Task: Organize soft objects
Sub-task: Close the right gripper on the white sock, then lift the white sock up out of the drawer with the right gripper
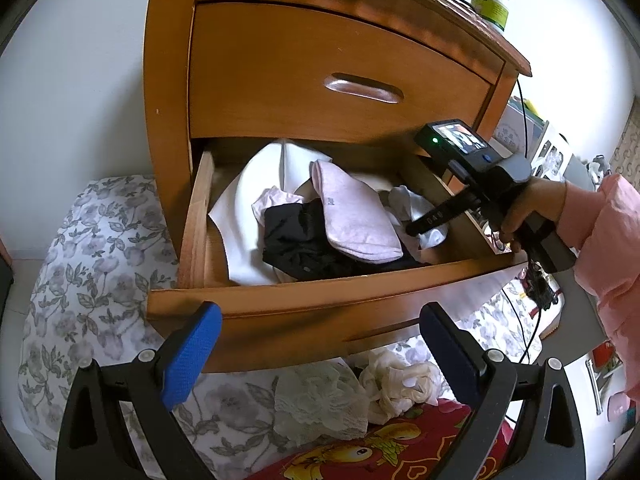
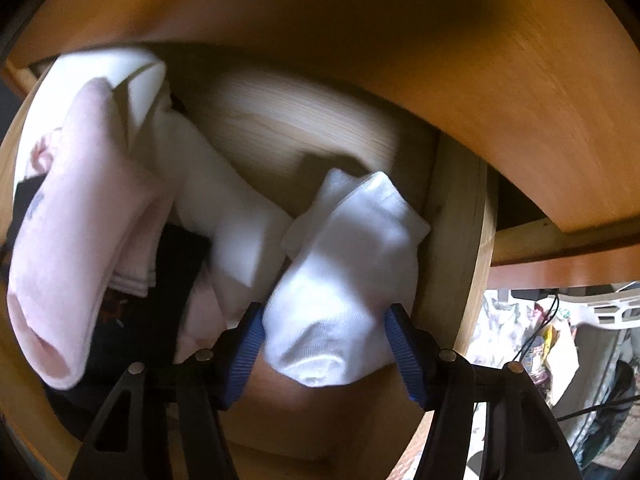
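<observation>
Pinching white sock (image 2: 340, 280) inside open drawer (image 1: 320, 284), right tongs (image 2: 326, 344) clamped; left tongs (image 1: 320, 354) wide, empty.

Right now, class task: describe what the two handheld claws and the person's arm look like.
The left claw has black triangular-cutout arms and ribbed blue pads. The right claw matches; its black body carries a small lit screen and a dangling cable. The right hand wears a pink sleeve.
</observation>
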Demonstrator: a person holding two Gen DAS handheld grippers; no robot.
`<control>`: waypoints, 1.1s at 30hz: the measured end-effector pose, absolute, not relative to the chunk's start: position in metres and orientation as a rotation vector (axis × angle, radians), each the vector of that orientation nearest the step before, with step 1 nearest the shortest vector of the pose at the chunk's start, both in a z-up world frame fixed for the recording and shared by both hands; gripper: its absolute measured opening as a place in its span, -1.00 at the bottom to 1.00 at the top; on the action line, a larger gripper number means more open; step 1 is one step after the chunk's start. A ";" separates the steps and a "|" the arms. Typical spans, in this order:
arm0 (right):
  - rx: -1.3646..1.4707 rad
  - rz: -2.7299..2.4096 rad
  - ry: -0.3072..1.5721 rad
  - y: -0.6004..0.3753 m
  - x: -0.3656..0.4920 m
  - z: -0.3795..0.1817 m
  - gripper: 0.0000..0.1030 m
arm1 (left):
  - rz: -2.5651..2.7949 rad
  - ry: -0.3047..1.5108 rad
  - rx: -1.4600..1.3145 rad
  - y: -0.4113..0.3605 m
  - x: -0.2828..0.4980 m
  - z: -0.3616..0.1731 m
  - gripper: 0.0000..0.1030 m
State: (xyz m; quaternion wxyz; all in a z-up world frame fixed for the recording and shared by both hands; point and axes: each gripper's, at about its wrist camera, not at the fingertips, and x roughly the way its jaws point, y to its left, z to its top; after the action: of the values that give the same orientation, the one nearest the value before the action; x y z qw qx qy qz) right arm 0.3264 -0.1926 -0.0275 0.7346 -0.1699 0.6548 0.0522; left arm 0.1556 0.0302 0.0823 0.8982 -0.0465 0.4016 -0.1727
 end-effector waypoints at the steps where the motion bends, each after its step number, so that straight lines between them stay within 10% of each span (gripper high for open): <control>1: -0.368 0.105 1.443 -0.193 0.329 -0.028 0.26 | -0.359 0.832 -0.096 0.030 0.156 0.082 0.92; 7: -0.370 0.093 1.436 -0.188 0.338 -0.032 0.26 | -0.356 0.833 -0.092 0.030 0.156 0.083 0.92; 20: -0.366 0.066 1.381 -0.197 0.326 -0.021 -0.86 | -0.357 0.851 -0.093 0.031 0.157 0.081 0.92; 33: -0.370 0.089 1.217 -0.192 0.285 0.027 -0.89 | -0.336 0.869 -0.098 0.031 0.153 0.084 0.92</control>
State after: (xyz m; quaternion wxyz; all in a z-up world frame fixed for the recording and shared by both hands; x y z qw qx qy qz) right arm 0.2854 -0.1923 0.0274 0.8034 -0.1729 0.5682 0.0414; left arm 0.1533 0.0308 0.0844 0.8923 -0.0474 0.4186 -0.1621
